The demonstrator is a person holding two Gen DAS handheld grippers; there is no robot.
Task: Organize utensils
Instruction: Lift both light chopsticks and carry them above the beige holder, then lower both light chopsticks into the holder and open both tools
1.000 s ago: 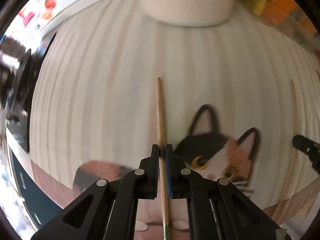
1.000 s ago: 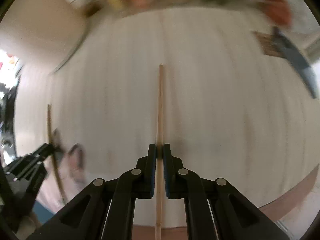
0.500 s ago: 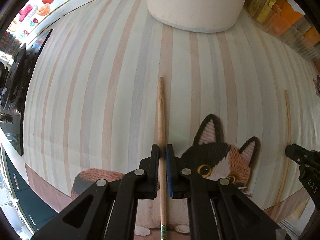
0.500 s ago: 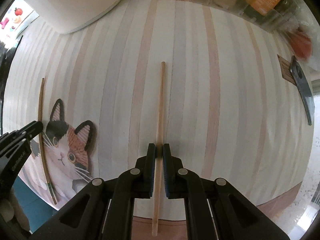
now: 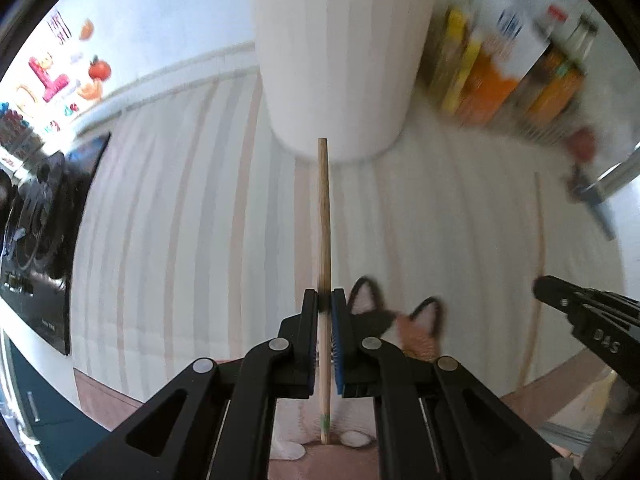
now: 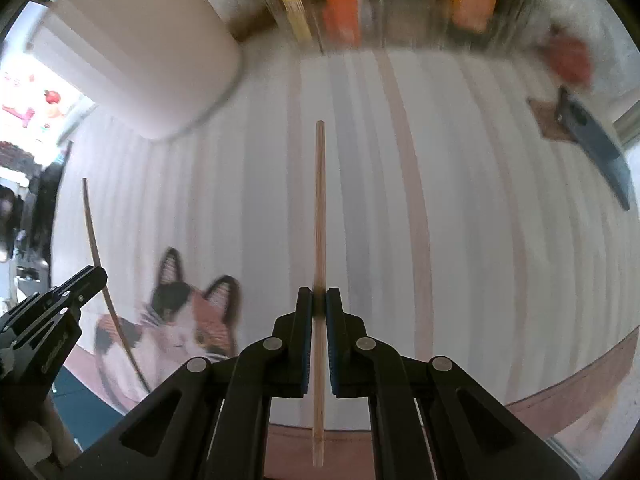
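Observation:
My left gripper (image 5: 325, 298) is shut on a wooden chopstick (image 5: 323, 216) with a green band near its rear end; the stick points forward at the base of a tall white cylindrical holder (image 5: 340, 60). My right gripper (image 6: 319, 296) is shut on a second wooden chopstick (image 6: 319, 208), held above the striped mat (image 6: 460, 220). The holder (image 6: 140, 60) stands at the upper left in the right wrist view. Each gripper shows in the other's view: the right one (image 5: 560, 300) at the right edge, the left one (image 6: 86, 278) at the lower left with its chopstick (image 6: 96, 248).
The striped mat bears a calico cat picture (image 5: 416, 328). Bottles and jars (image 5: 500, 76) line the back right. A dark knife-like tool (image 6: 596, 148) lies at the far right. A black appliance (image 5: 36, 216) stands at the left.
Both grippers have tilted up and moved toward the white holder, each still holding its chopstick. The holder now looms larger and the back row of bottles has come into view.

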